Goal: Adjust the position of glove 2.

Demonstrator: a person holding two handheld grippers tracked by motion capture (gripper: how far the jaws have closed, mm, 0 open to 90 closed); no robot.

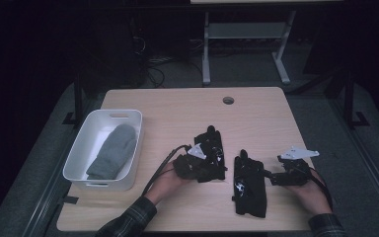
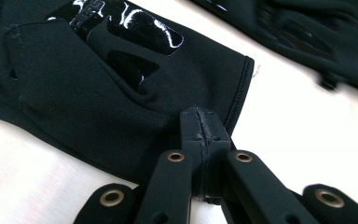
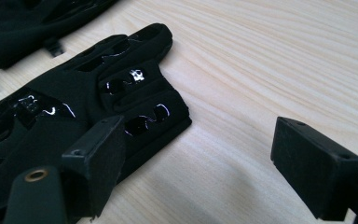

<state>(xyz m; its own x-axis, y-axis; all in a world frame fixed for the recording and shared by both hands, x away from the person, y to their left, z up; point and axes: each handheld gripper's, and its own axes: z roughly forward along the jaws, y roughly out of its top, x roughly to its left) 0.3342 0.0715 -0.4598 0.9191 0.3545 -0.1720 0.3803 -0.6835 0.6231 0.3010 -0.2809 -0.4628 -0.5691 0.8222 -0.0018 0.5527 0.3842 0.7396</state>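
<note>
The left gripper (image 2: pixel 204 130) has its jaws clenched on a black glove's (image 2: pixel 98 84) cuff; the right gripper's (image 3: pixel 205 158) jaws gape beside the other glove (image 3: pixel 98 93).

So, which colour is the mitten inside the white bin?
Grey mitten, best seen in the high view.

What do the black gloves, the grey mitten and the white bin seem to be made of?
Black gloves: probably stretch knit fabric, matte, with a stitched cuff hem and glossy patches that look like rubber or vinyl. Grey mitten: likely fleece or wool, soft and dull. White bin: apparently moulded plastic, smooth, with a handle slot.
</note>
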